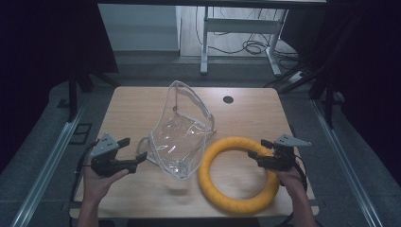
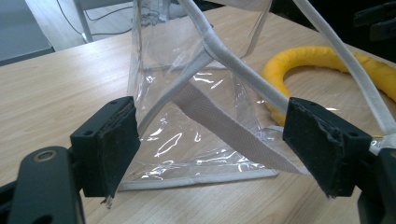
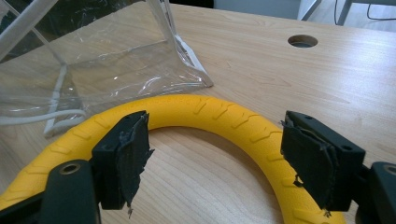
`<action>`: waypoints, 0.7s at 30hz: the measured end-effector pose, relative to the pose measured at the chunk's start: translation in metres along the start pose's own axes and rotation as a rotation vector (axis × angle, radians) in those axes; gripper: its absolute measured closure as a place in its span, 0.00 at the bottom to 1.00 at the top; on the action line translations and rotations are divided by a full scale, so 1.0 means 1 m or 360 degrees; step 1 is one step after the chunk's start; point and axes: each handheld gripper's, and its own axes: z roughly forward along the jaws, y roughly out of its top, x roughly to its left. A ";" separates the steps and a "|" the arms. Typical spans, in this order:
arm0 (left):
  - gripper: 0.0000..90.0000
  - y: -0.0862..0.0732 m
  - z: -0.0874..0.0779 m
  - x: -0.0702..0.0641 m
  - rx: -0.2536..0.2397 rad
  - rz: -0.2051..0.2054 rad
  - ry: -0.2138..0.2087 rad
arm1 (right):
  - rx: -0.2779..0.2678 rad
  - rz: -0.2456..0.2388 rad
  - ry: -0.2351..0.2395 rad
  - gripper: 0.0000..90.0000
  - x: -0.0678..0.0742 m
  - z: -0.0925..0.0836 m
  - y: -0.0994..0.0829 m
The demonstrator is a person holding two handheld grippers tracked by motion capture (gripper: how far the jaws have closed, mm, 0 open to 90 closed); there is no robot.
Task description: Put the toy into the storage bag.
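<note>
Clear plastic bag [image 1: 182, 132], white-trimmed, stands slumped just ahead of the left gripper [image 1: 131, 151]; jaws wide apart, holding nothing, a woven strap [image 2: 224, 128] and trim between them. Film is thin and glossy: a pinch on film rather than strap would likely slip or collapse the bag toward the ring. Yellow ring [image 1: 236, 175], ribbed, foam-like, lies flat on the wooden table [image 1: 142, 99], its rim under the right gripper [image 1: 257, 148], jaws wide, empty. A one-sided lift could swing the ring into the bag, which touches it.

yellow ring [image 1: 238, 175], clear bag [image 1: 182, 130], white trim
</note>
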 end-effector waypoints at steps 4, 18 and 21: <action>0.20 -0.004 -0.002 0.002 0.0035 -0.0001 0.0007 | 0.0035 -0.0049 -0.0011 0.27 0.008 0.004 0.001; 0.20 -0.014 0.009 0.000 0.0147 0.0062 0.0060 | 0.0121 -0.0087 0.0087 0.29 0.019 0.003 -0.002; 0.20 -0.014 0.004 0.002 0.0124 0.0056 0.0043 | 0.0192 -0.0119 0.0141 0.30 0.024 0.002 -0.001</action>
